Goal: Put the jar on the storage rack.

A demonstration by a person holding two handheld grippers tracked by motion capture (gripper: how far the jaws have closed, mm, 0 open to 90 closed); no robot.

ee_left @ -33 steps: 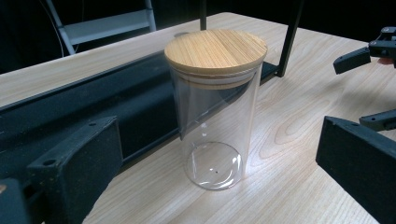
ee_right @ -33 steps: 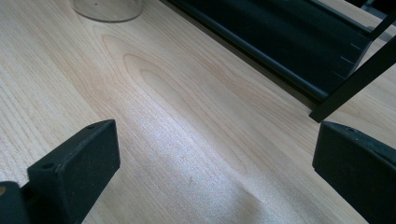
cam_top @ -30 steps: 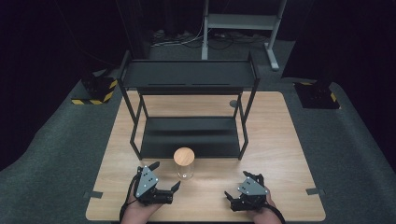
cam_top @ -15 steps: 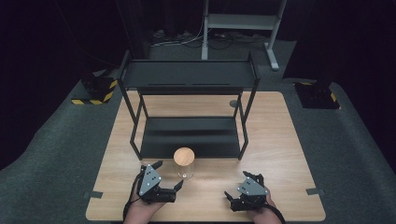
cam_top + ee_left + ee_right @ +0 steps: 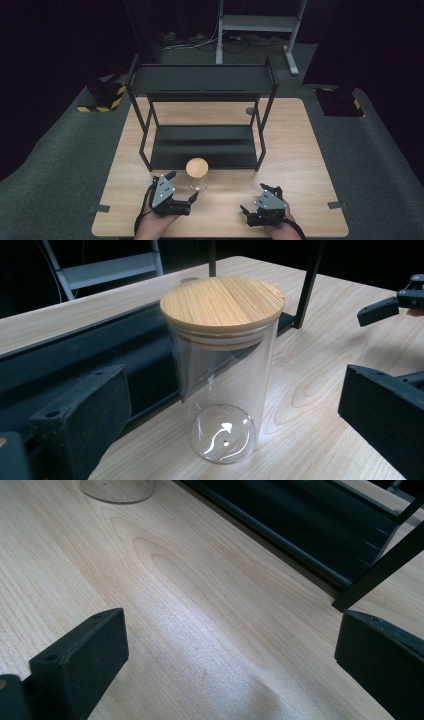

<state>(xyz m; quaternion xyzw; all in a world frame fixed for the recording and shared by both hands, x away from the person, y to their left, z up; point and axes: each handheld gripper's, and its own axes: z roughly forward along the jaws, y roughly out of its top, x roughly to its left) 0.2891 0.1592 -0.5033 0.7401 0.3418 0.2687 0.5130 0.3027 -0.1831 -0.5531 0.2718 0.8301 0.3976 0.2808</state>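
Fingers on the left gripper sit wide apart and have crept up on the glass jar at 1 o'clock, so a grab looks next. Right gripper hasn't budged on the counter, fingers spread too.

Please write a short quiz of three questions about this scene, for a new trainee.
1. True or false: the glass jar lies on its side.
2. Which closes the jar? A) a wooden lid B) a metal cap C) nothing
3. Fill in: the left gripper has its jaws ____ and points at the jar, while the right gripper rests above the table.

Key: 1 false, it stands upright; 2 A; 3 open.
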